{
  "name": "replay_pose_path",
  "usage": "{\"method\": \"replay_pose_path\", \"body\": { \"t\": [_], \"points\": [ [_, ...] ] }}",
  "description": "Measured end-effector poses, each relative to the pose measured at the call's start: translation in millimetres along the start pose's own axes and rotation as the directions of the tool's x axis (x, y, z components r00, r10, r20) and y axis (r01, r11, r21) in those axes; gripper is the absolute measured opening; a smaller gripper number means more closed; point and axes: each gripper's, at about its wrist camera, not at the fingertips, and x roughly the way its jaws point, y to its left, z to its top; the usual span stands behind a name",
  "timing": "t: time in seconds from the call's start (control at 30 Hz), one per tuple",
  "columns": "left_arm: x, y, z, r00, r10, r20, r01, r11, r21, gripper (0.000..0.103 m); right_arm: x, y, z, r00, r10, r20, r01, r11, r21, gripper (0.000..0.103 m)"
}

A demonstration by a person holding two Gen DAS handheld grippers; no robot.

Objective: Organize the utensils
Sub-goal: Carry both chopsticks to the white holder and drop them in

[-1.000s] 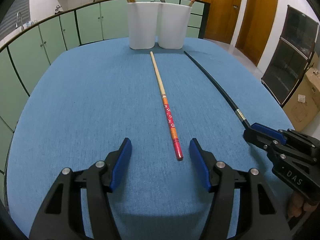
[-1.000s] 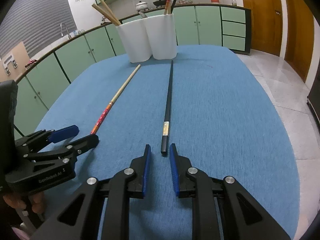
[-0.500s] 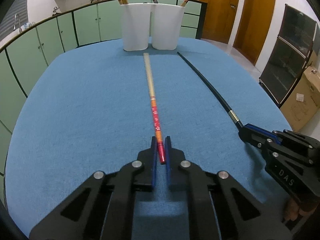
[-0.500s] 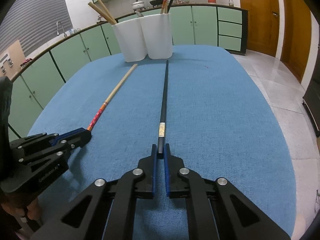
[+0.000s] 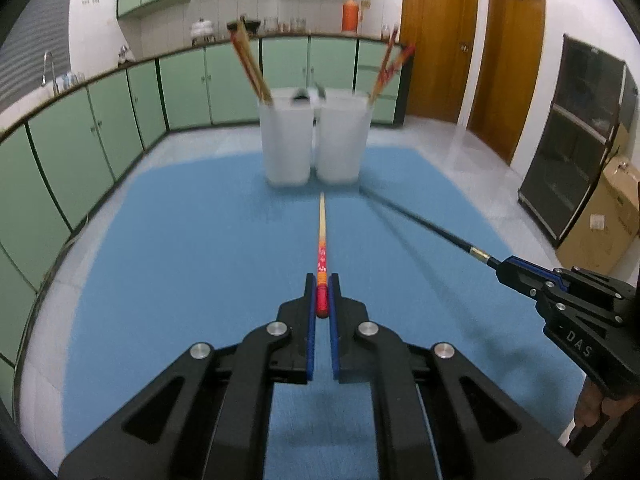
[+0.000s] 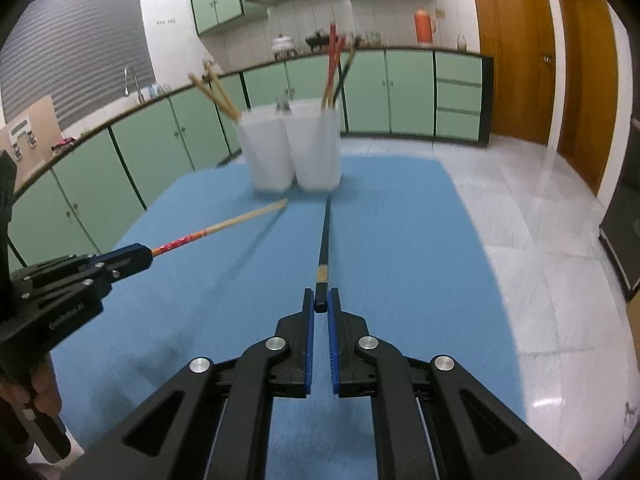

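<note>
My left gripper [image 5: 321,280] is shut on the red end of a red-and-tan chopstick [image 5: 321,236] and holds it above the blue table [image 5: 180,240], pointing at two white holders [image 5: 314,144]. My right gripper [image 6: 321,294] is shut on the end of a black chopstick [image 6: 325,236], also lifted and pointing at the holders [image 6: 296,152]. The left gripper shows in the right wrist view [image 6: 136,258], the right gripper in the left wrist view [image 5: 504,268]. Both holders hold chopsticks.
Green kitchen cabinets [image 5: 120,108] run along the back and left. Wooden doors [image 5: 472,52] stand at the right. A dark glass cabinet [image 5: 580,132] and a cardboard box [image 5: 604,216] stand right of the table. White tiled floor [image 6: 540,220] lies beyond.
Both grippers closed on their chopsticks, then lifted them off the table. The chopsticks now hang in the air, casting shadows on the cloth.
</note>
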Motion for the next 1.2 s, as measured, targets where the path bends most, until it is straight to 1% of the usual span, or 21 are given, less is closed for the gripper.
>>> {"method": "replay_pose_path", "body": {
  "t": [0.13, 0.3, 0.5, 0.63, 0.8, 0.93, 1.1, 1.2],
  "points": [
    [-21.3, -2.8, 22.0, 0.998, -0.011, 0.062, 0.011, 1.0, 0.007, 0.005, -20.8, -0.6, 28.9, 0.997, 0.003, 0.072, -0.001, 1.0, -0.025, 0.006],
    [-44.2, -14.0, 54.9, 0.989, -0.034, 0.144, 0.033, 0.999, 0.008, 0.005, -40.7, -3.5, 64.6, 0.988, 0.031, 0.15, -0.026, 0.999, -0.033, 0.006],
    [-62.2, -23.4, 83.7, 0.975, -0.052, 0.215, 0.05, 0.999, 0.015, 0.005, -54.2, -2.8, 98.1, 0.976, 0.06, 0.208, -0.05, 0.997, -0.054, 0.006],
    [-64.9, -23.5, 98.9, 0.969, -0.061, 0.239, 0.059, 0.998, 0.016, 0.005, -58.4, -2.8, 114.7, 0.97, 0.088, 0.225, -0.076, 0.995, -0.063, 0.006],
    [-67.0, -15.1, 110.4, 0.965, -0.078, 0.251, 0.079, 0.997, 0.004, 0.005, -60.1, -1.6, 128.7, 0.966, 0.102, 0.238, -0.083, 0.993, -0.088, 0.006],
    [-68.7, -6.2, 119.0, 0.96, -0.076, 0.269, 0.08, 0.997, -0.004, 0.005, -59.7, 0.7, 141.8, 0.96, 0.134, 0.246, -0.11, 0.988, -0.106, 0.006],
    [-72.0, 2.1, 140.5, 0.948, -0.063, 0.313, 0.068, 0.998, -0.005, 0.005, -61.6, 7.3, 167.1, 0.949, 0.153, 0.275, -0.117, 0.983, -0.142, 0.006],
    [-74.6, 7.4, 155.7, 0.937, -0.052, 0.346, 0.058, 0.998, -0.007, 0.005, -61.9, 13.7, 188.0, 0.94, 0.164, 0.3, -0.119, 0.979, -0.163, 0.006]
  ]
}}
